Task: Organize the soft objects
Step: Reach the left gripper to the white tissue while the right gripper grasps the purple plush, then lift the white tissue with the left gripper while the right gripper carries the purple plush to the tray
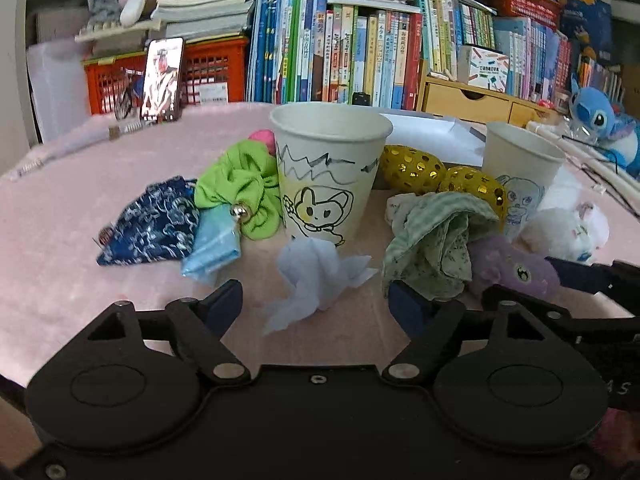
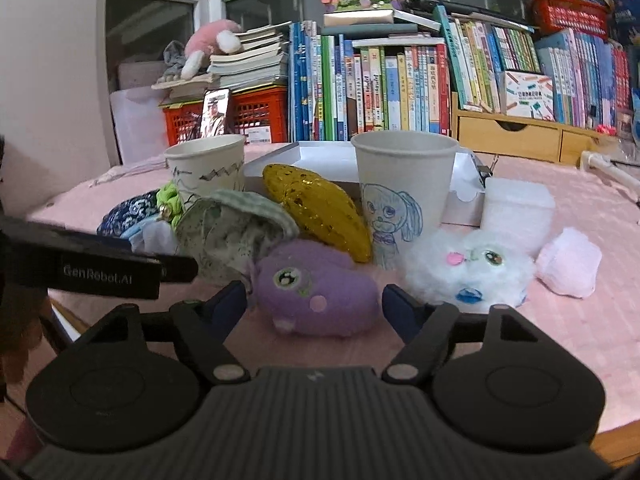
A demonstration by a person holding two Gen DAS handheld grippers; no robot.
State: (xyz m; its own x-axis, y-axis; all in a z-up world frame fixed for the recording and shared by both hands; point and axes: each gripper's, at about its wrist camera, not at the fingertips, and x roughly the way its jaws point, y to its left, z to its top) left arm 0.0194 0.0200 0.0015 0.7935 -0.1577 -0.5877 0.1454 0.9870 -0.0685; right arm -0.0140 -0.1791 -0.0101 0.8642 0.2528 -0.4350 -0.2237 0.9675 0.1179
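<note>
Crumpled white tissue [image 1: 316, 280] lies near, before the left cup [image 1: 330, 172]; purple plush [image 2: 316, 292] lies right, near the fluffy white plush [image 2: 472, 268].

From the left wrist I only catch a sliver of the pink ball [image 1: 264, 139] behind the green scrunchie [image 1: 240, 192], and the Stitch plush [image 1: 600, 128] runs off the right edge.

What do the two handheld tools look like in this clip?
Both are matte black, with two round housings, silver pivot screws and dark blue fingertip pads. The left tool has a smooth body; the right tool has a ribbed grey centre. The left one reads "GenRobot.AI".
</note>
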